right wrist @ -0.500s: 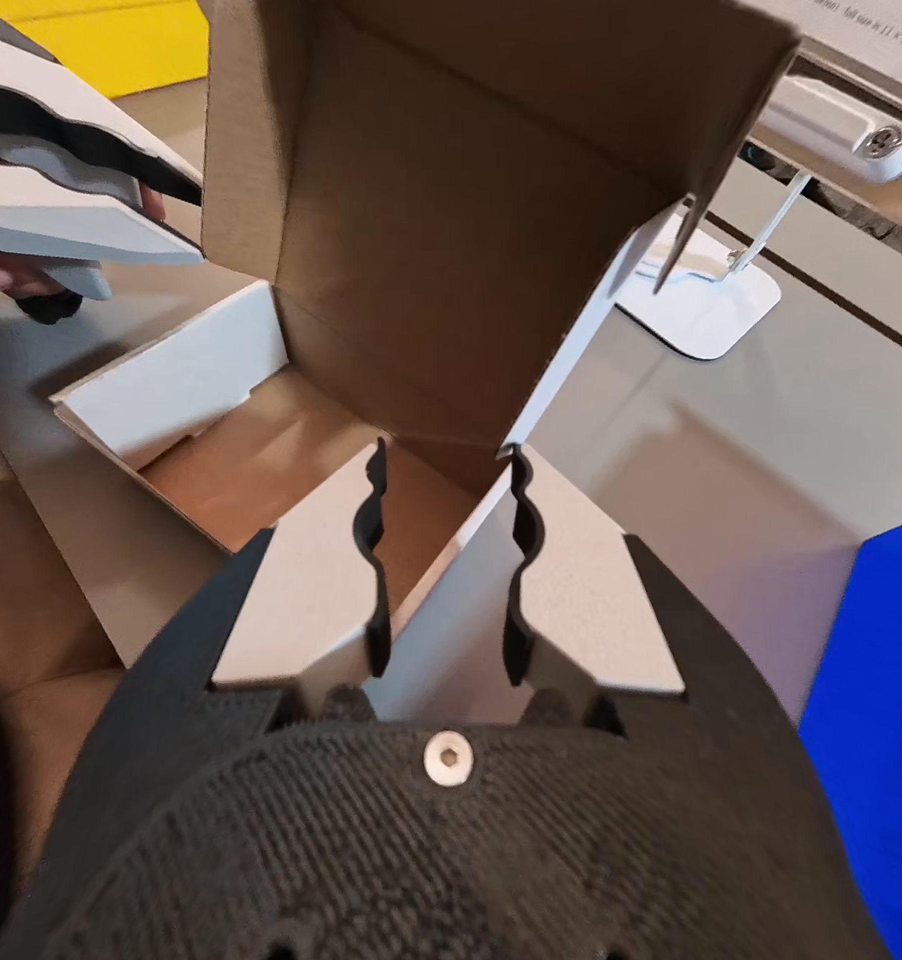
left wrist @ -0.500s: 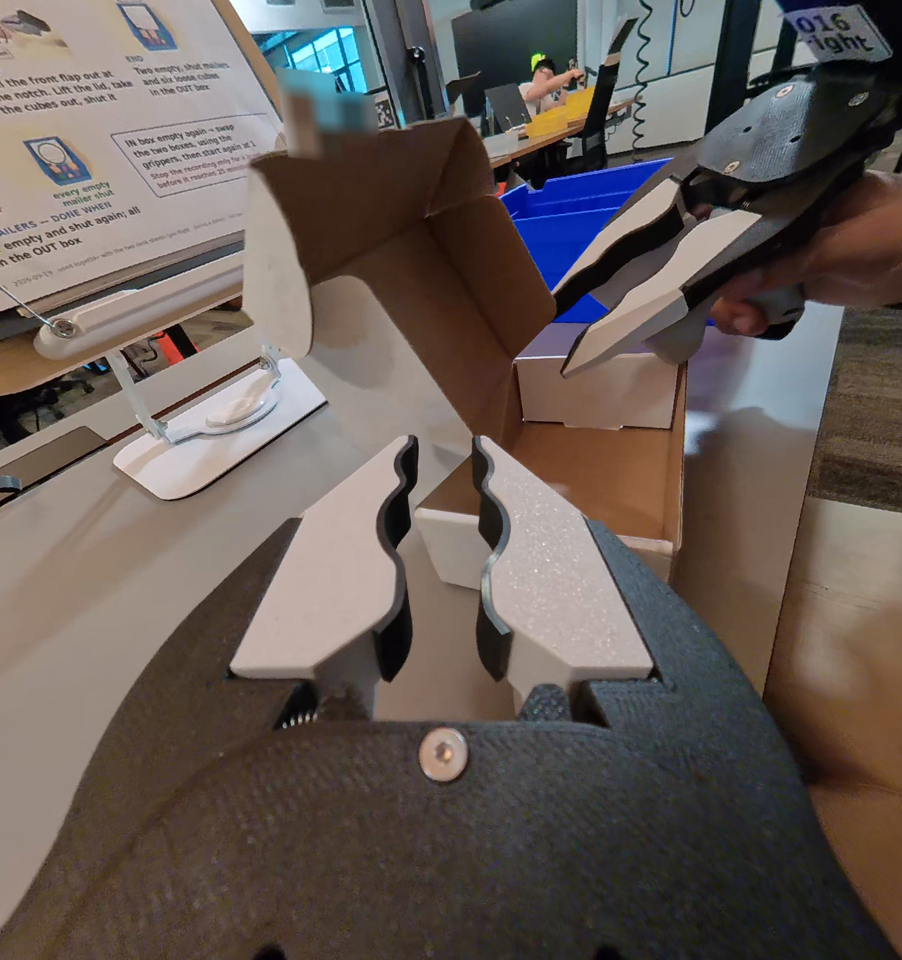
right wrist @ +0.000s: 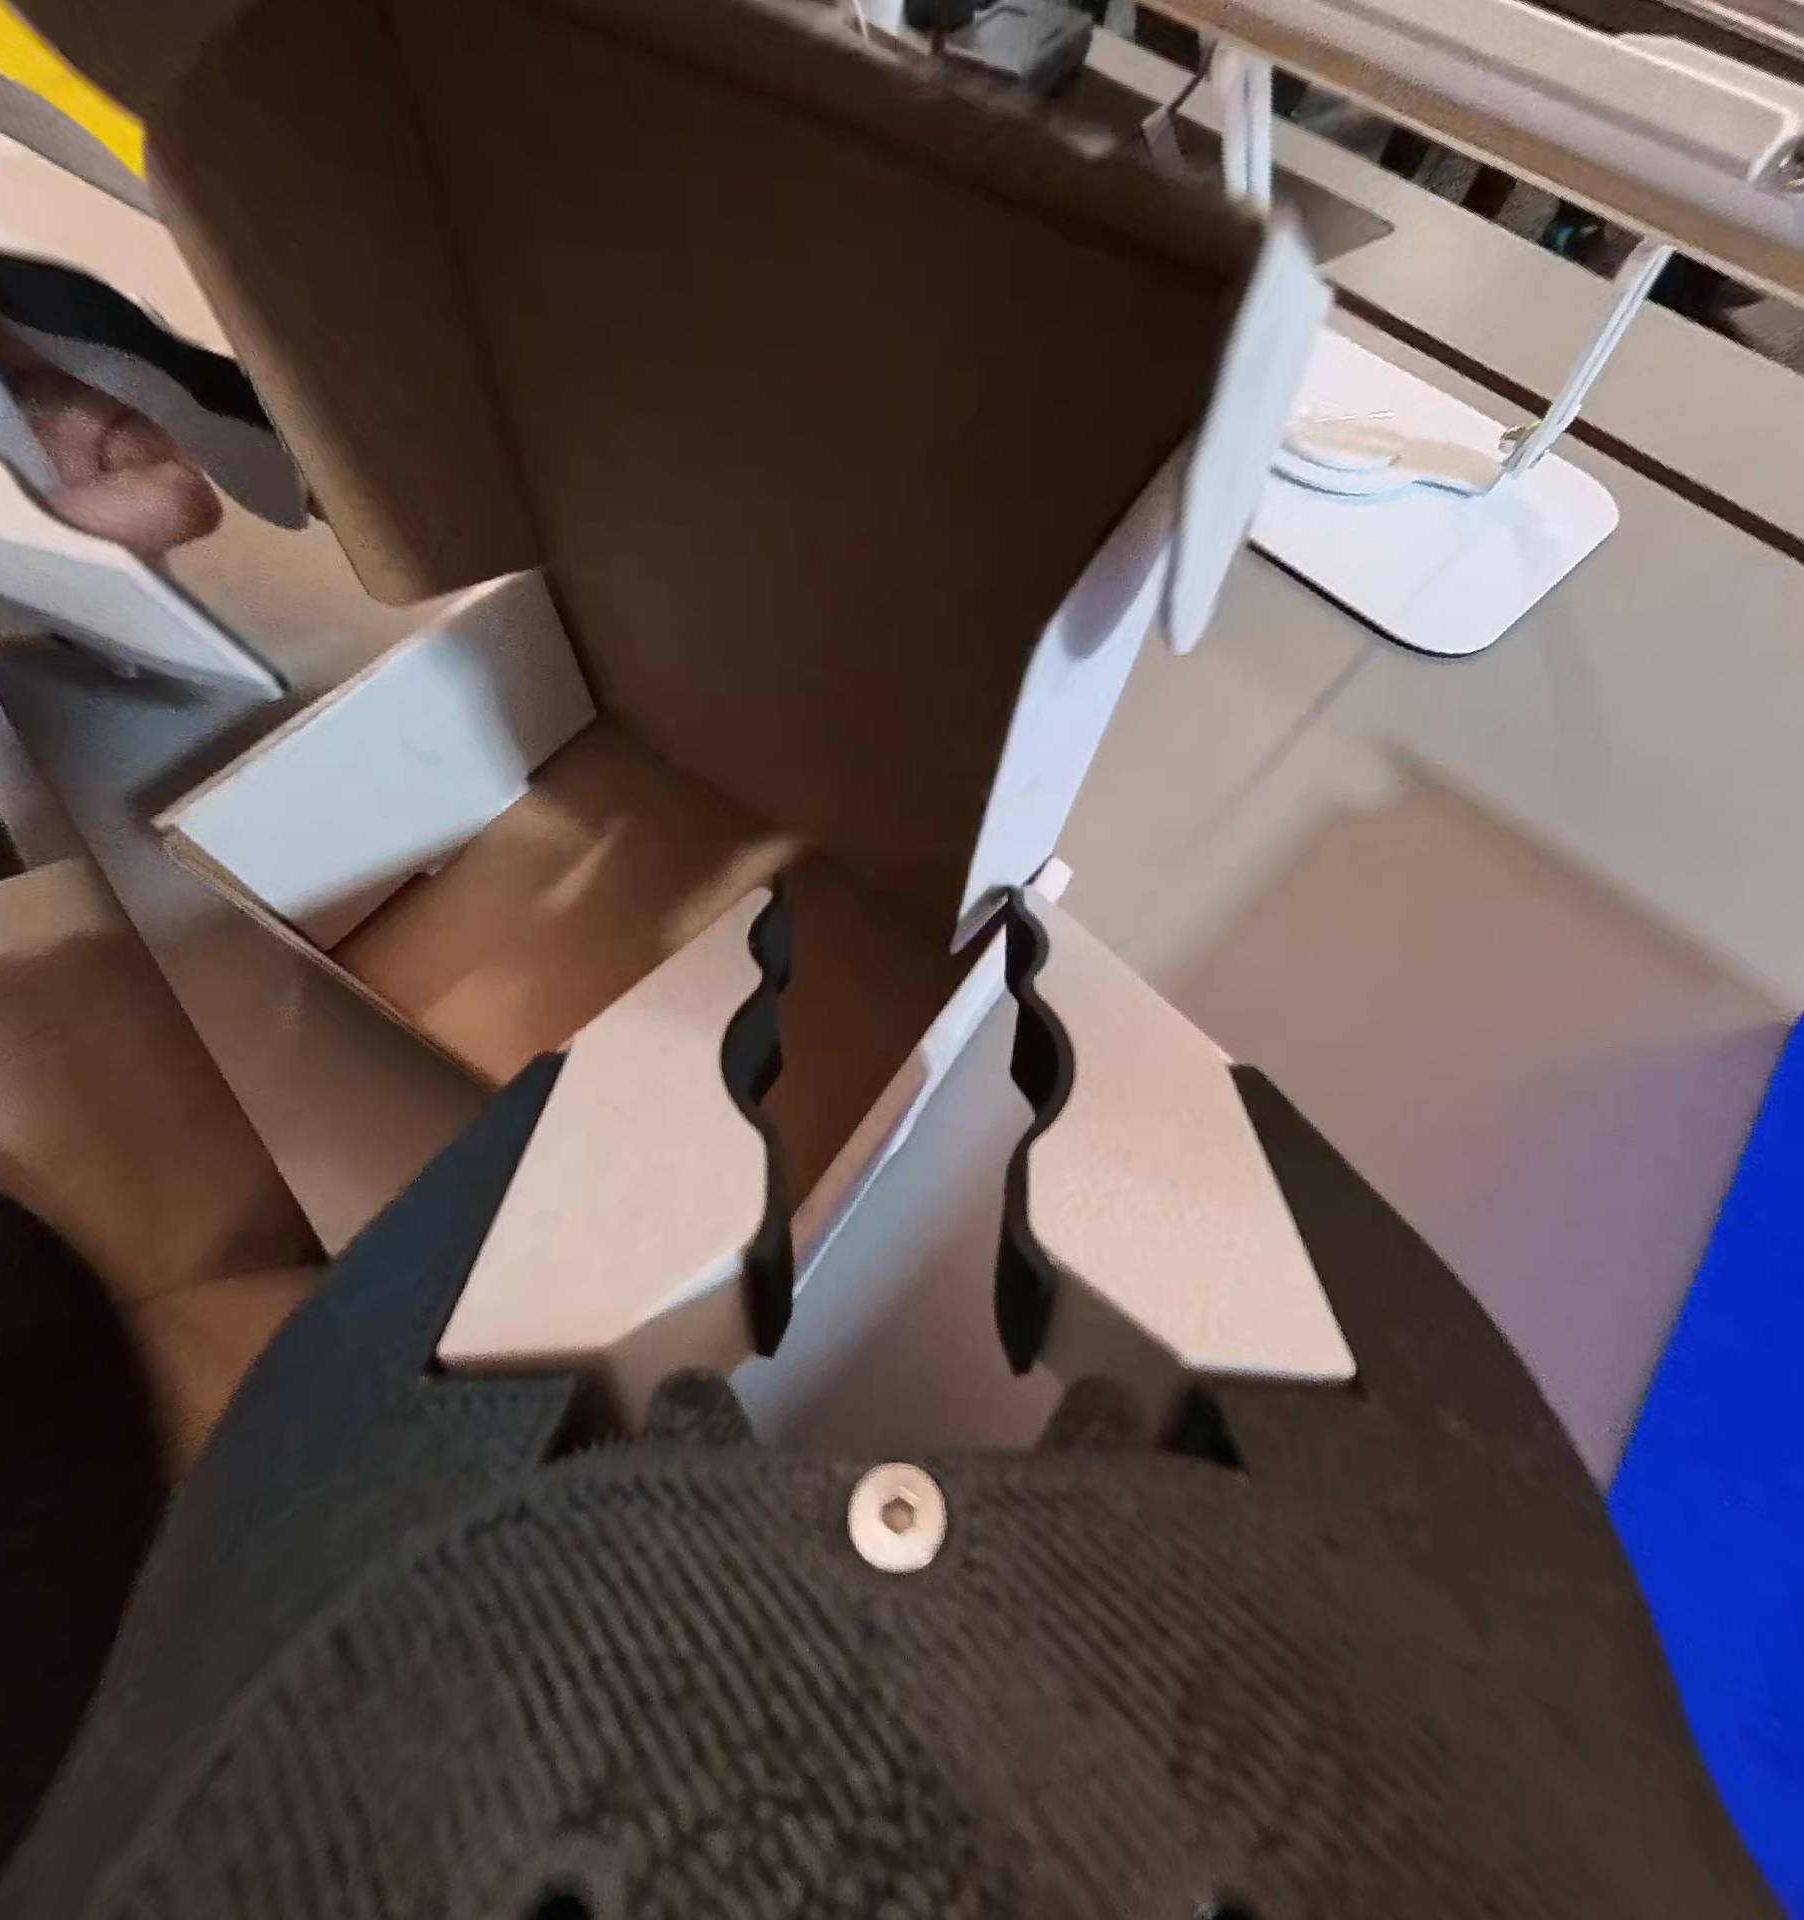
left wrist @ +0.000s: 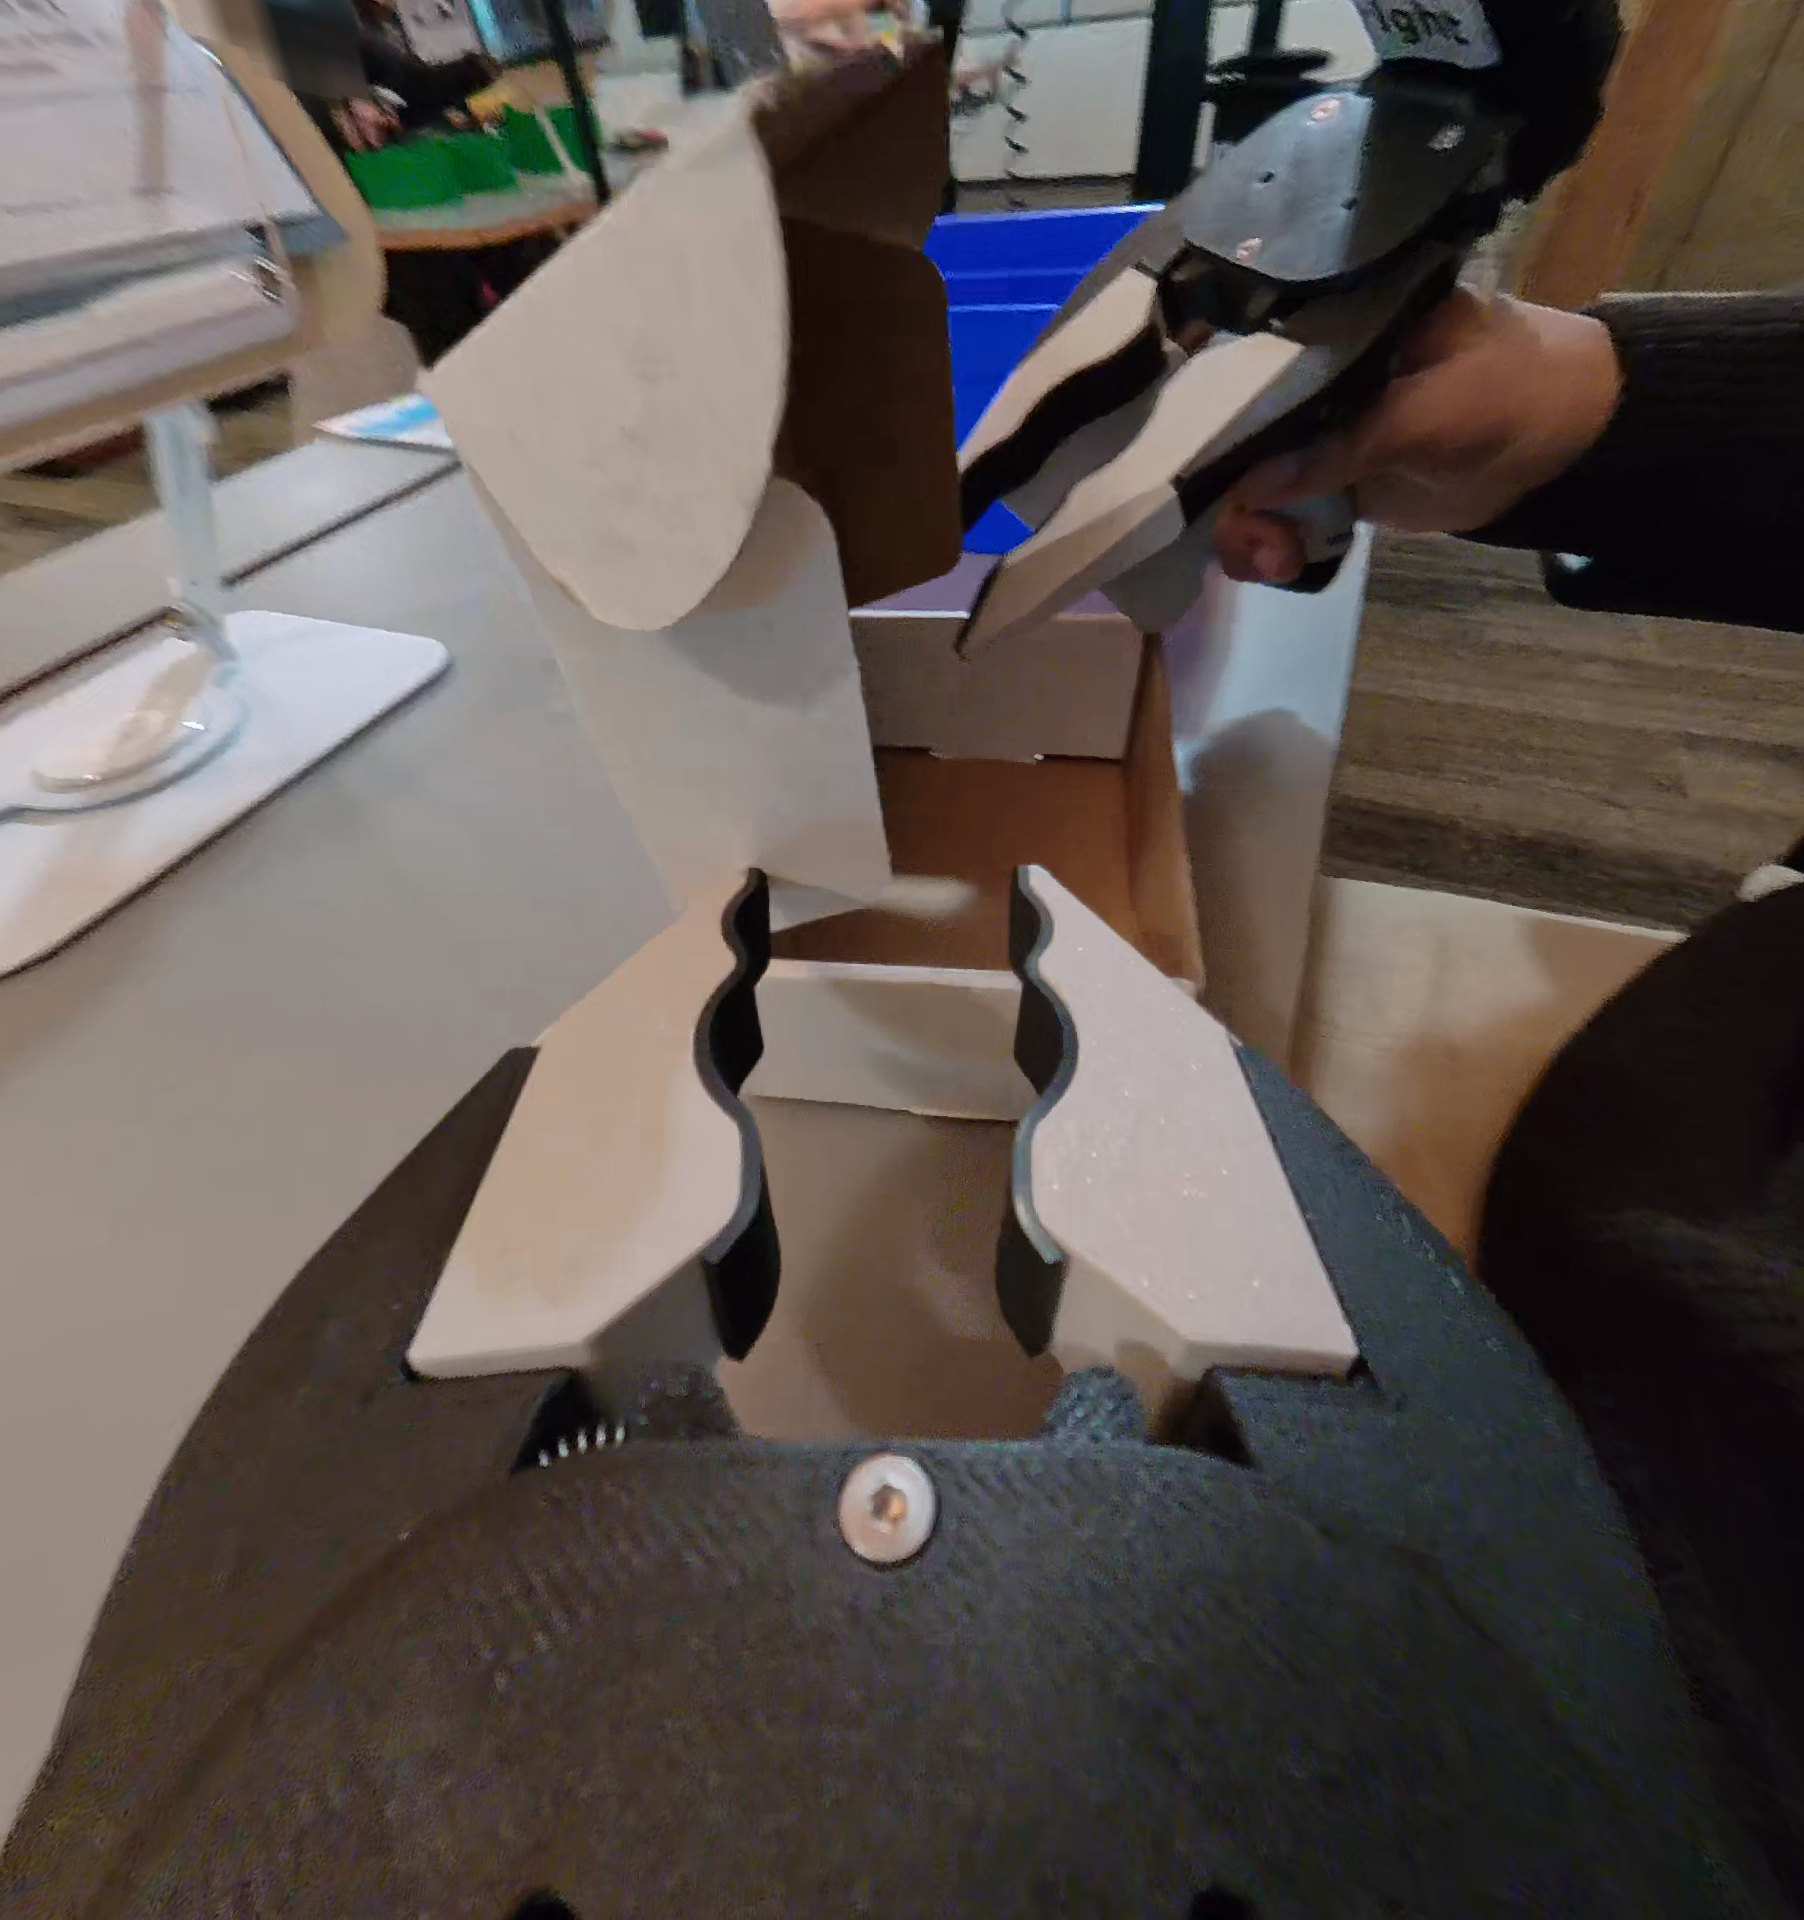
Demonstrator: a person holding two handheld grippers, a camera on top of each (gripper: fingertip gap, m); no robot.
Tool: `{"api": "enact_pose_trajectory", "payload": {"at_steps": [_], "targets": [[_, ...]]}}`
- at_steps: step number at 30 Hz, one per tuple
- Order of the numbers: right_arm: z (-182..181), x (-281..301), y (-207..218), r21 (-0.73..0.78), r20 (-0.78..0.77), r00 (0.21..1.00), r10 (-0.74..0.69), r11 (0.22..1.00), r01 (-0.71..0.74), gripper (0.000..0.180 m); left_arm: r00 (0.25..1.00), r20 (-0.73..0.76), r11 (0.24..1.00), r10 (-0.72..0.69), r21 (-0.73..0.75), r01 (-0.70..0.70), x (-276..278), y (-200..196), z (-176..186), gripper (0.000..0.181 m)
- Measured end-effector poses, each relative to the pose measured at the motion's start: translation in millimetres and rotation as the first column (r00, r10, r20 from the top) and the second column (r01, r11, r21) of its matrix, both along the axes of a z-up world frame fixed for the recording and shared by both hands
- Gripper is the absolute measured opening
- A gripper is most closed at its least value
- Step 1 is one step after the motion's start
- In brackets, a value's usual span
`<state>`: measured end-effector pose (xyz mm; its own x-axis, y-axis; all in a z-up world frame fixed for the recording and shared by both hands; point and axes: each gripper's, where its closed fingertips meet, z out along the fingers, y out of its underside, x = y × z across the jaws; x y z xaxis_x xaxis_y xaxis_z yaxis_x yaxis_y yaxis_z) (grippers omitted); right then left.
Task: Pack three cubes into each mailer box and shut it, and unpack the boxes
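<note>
While the mailer box [left wrist: 1023,831] sits open at the bench's [left wrist: 254,1143] right edge, lid [left wrist: 669,416] raised: left gripper [left wrist: 887,904] hovering at the near short wall, jaws apart, clamping nothing; right gripper [right wrist: 893,914] poised over the far corner by the lid's hinge, jaws likewise apart, empty. No cubes visible inside.

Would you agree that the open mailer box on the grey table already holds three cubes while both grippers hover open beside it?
Not quite: the mailer box holds no cubes. The right wrist view shows only bare brown floor beneath its raised lid. The rest stands: it sits open on the grey table, with the left gripper and the right gripper both open beside it.
</note>
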<state>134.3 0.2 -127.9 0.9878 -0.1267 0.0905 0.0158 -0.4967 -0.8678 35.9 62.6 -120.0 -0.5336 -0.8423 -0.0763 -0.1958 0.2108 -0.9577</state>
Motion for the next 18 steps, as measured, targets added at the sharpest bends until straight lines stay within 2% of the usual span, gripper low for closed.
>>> {"api": "enact_pose_trajectory", "payload": {"at_steps": [5, 8, 15, 18], "targets": [[0.1, 0.1, 0.2, 0.052, -0.103, 0.994, 0.019, 0.999, -0.014, 0.041, 0.999, -0.031, 0.998, -0.038, -0.041, 0.037, -4.1, -3.0, -0.4, 0.050], [-3.7, -3.1, 0.9, 0.056, -0.154, 0.987, 0.044, 0.998, -0.036, 0.048, 0.995, -0.064, 0.995, -0.071, -0.076, 0.066, -7.2, -5.3, -1.9, 0.049], [-7.9, -3.1, 0.7, 0.023, -0.109, 0.993, 0.047, 0.999, -0.045, 0.054, 0.994, -0.079, 0.993, -0.073, -0.095, 0.065, -7.3, -4.5, -2.4, 0.050], [-4.4, 0.0, -0.6, 0.032, -0.100, 0.994, 0.039, 0.999, -0.036, 0.065, 0.995, -0.078, 0.988, -0.064, -0.146, 0.052, -6.7, 0.2, 1.2, 0.052]]}}
